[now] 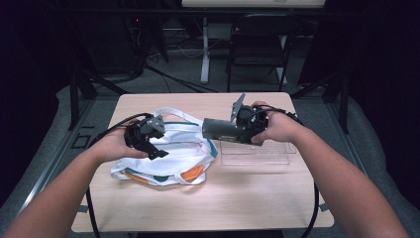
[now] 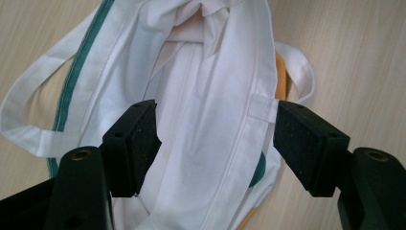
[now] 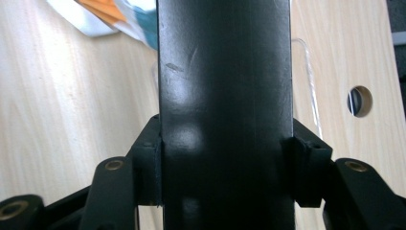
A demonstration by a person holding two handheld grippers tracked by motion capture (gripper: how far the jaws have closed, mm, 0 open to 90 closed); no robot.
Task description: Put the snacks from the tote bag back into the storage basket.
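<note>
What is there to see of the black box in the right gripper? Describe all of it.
The black box is a long, flat-sided block with a smooth, slightly glossy face, plastic or coated card by its look, with faint scuffs in the right gripper view. It is held level above the table, its free end pointing toward the white tote bag. The right gripper clamps it, one pad on each side. It touches nothing else.

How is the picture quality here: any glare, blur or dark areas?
High view: table lit, surroundings dark, slightly soft. Left gripper view: sharp, even light on the bag. Right gripper view: glare patch on the black box, which blocks the middle.
</note>
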